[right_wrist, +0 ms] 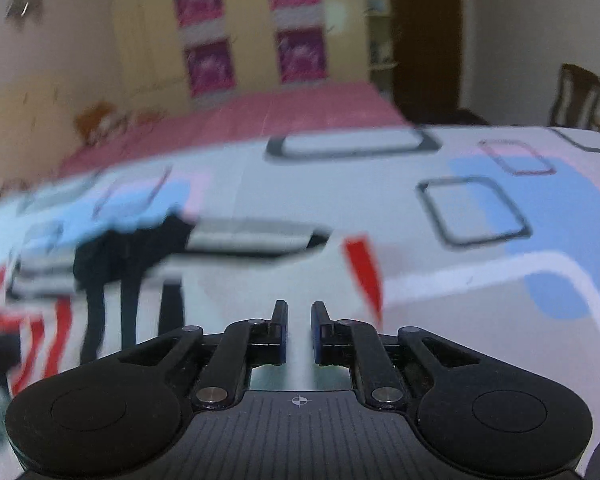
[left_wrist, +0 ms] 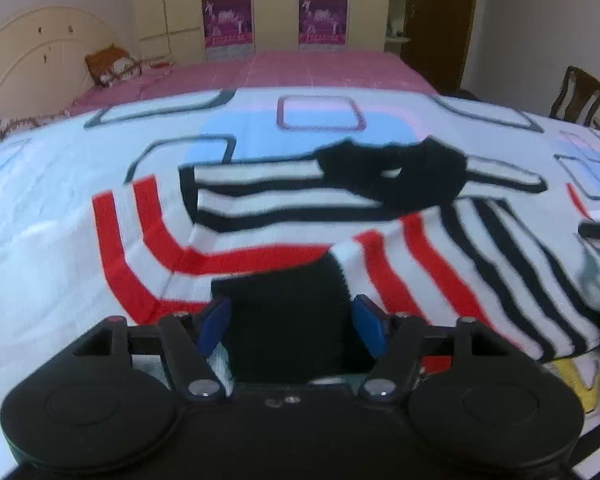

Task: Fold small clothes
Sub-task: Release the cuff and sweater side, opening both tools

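The left gripper (left_wrist: 292, 320) is spreading wide around the black cuff of a striped sweater (left_wrist: 440, 248), lying across the near part of a patterned sheet (left_wrist: 60, 184). Only the blurred right wrist view is showing the right gripper (right_wrist: 299, 330), narrowly parted and holding nothing, with the sweater's sleeve toward the sheet's left edge. No writing is readable.

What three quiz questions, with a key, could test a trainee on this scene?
1. True or false: the left tongs stand wide open around a black band of the sweater.
2. What do the right tongs hold? A) a sleeve B) nothing C) a sock
3. Fill in: the sweater has black and ___ stripes.
Key: 1 true; 2 B; 3 red.
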A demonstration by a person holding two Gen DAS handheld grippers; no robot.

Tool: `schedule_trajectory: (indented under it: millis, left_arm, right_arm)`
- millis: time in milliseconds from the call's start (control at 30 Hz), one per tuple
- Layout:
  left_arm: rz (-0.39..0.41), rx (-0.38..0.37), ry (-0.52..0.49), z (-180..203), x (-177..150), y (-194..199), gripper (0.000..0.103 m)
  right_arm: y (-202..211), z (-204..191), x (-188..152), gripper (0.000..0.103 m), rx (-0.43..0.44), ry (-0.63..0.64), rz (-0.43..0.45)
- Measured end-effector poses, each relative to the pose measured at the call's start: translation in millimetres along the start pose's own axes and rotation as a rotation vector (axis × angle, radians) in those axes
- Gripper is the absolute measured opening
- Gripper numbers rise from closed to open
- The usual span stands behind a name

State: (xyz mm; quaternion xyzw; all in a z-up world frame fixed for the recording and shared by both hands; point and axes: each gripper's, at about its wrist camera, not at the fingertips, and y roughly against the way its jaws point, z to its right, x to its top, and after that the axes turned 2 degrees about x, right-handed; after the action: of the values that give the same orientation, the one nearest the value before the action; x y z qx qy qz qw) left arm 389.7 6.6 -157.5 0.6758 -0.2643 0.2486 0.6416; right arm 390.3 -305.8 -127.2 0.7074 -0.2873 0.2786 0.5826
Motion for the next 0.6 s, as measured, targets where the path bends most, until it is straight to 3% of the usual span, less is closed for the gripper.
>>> schedule_trajectory:
  millis: [33,100,300,467,533,567,600]
  left_arm:
    - [0.001,0.010,0.001,-1,-1,0,0.078]
    - [-0.021,-0.001,0.035,-7,1,-2,0.079]
    - [-0.032,0.019,0.025,-6,2,1,0.080]
    - [-0.043,0.025,0.024,-5,3,1,0.080]
    - [-0.044,0.026,0.019,-5,3,3,0.080]
    - [-0.046,0.028,0.016,-5,3,4,0.080]
    - [-0.046,0.031,0.013,-6,3,5,0.080]
  right_arm:
    - [-5,-1,-6,0.011,-0.014,0.015,-0.020]
    - [-5,1,-14,0.012,-0.030,0.042,0.003]
    - [8,-19,-15,0.013,0.010,0.035,-0.016]
    - [6,-33,-26,0.015,-0.034,0.107,-0.039]
    - [11,-37,-22,0.034,-0.009,0.087,-0.034]
    - [15,-41,-23,0.055,0.000,0.086,-0.021]
    - [18,-47,-25,0.059,-0.003,0.098,-0.009]
